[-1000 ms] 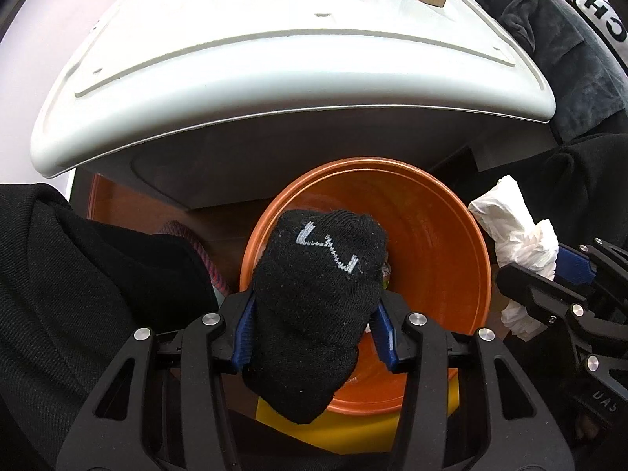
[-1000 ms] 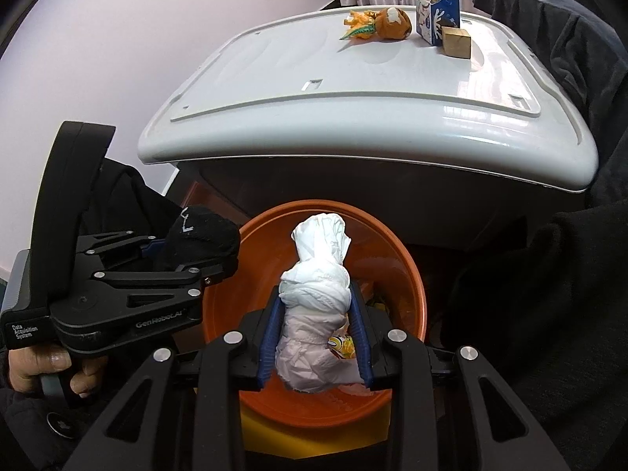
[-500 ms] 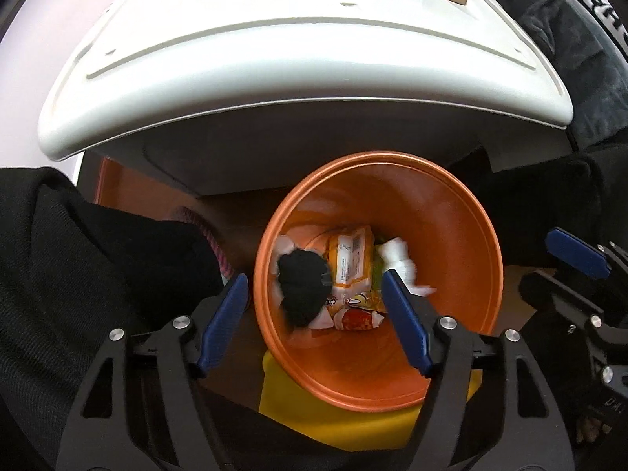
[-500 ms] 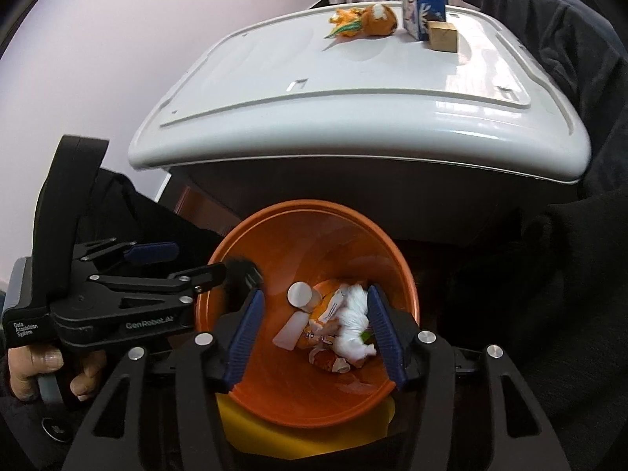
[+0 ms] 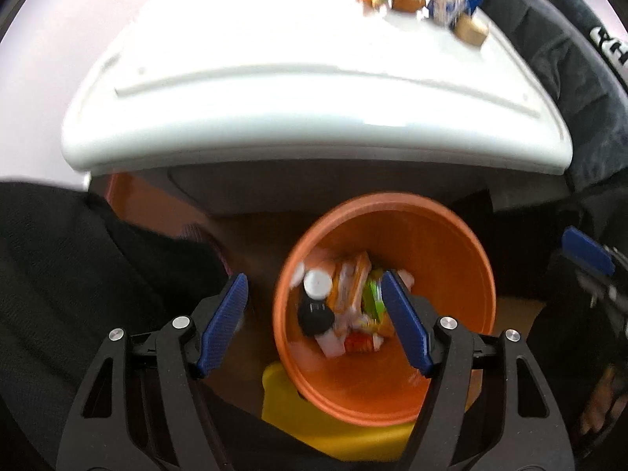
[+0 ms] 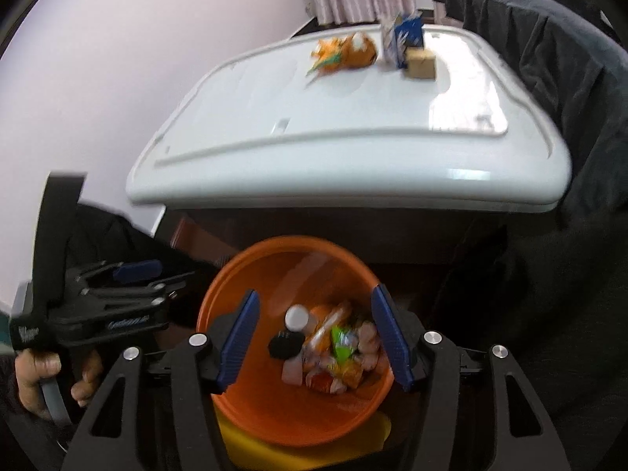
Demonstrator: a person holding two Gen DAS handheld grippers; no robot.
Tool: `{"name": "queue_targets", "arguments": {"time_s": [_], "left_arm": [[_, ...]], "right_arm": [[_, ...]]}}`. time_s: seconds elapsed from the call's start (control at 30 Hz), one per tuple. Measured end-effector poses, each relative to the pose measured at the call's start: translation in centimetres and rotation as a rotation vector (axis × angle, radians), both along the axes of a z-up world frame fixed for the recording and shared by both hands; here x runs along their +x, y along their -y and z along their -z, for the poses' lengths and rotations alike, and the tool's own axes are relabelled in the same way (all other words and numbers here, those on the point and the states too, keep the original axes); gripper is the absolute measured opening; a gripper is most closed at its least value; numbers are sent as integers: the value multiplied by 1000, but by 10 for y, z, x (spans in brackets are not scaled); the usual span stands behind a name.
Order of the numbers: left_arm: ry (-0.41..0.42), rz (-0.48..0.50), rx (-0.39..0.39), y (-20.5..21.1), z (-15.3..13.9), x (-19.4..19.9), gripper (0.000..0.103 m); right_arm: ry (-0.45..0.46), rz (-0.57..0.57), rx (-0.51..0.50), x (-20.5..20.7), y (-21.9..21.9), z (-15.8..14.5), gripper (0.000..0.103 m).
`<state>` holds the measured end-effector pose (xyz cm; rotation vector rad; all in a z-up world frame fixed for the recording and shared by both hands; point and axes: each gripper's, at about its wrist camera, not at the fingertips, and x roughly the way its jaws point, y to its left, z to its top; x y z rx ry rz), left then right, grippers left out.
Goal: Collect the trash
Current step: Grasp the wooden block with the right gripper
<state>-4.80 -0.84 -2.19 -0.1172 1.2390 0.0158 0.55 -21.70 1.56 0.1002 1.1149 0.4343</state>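
Observation:
An orange bin (image 5: 443, 259) (image 6: 282, 271) stands below both grippers, in front of the white table. Inside it lie a black sock (image 5: 316, 318) (image 6: 286, 343), snack wrappers (image 5: 353, 286) (image 6: 337, 349), a round white cap (image 5: 318, 283) (image 6: 297, 317) and pale crumpled paper (image 6: 292, 371). My left gripper (image 5: 312, 278) hangs open over the bin's left rim with nothing between its blue pads. My right gripper (image 6: 316, 294) is over the bin, its jaws opening, also with nothing between them. The left gripper (image 6: 157, 282) also shows at the left of the right wrist view, held by a hand.
The white table (image 5: 294, 98) (image 6: 353, 149) overhangs the bin's far side. On its far end sit an orange toy (image 6: 349, 55), a blue-and-white carton (image 6: 404, 37) and a wooden block (image 6: 422, 62). Dark clothing flanks both sides. Something yellow (image 5: 314, 428) lies under the bin.
Both grippers opened: the black sock dropped from the left and the white tissue wad from the right into the bin. Both grippers then rose and drew back a little.

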Motion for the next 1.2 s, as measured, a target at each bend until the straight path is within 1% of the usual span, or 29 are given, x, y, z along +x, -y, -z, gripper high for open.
{"name": "queue_targets", "arguments": {"time_s": [0.03,0.07,0.13,0.23,0.3,0.37,0.47,0.53,0.67,0.77,0.87,0.9,0.97,1.0,1.07,1.2], "left_arm": [[22,-1,4,-1,-5,3,70],[49,-2,10,-2,-12,7,71],[97,-9,20,-4,-23,19,73],[160,-28,10,-8,-37,43,74],[201,-43,22,-8,-43,63,76],[226,-54,33,-9,-45,76,76],[239,-63,41,-7,-41,91,76],[244,-65,39,-7,-35,93,76],[240,-59,56,-8,-23,92,76],[225,-58,48,-9,-17,93,76],[231,-54,45,-10,-16,92,76],[235,-51,50,-10,-16,91,76],[239,-48,53,-9,-16,93,76],[240,-48,51,-9,-16,92,76],[237,-46,46,-9,-14,93,76],[224,-49,45,-8,-12,93,76]], "right_arm": [[10,11,5,8,4,-5,59],[32,29,1,22,8,-11,63],[73,65,-25,47,14,-20,65],[120,122,-70,100,23,-27,66],[124,151,-89,129,27,-25,66],[113,174,-119,168,26,-18,66],[93,175,-155,207,20,-8,66],[94,164,-185,228,13,0,66],[91,133,-225,251,2,14,64],[88,138,-242,261,-1,23,62],[69,150,-248,269,0,34,60],[62,150,-248,270,0,37,58],[47,151,-250,274,0,43,49],[62,149,-256,274,0,42,48],[64,139,-263,274,-3,43,35],[69,142,-260,271,-4,44,35]]}}
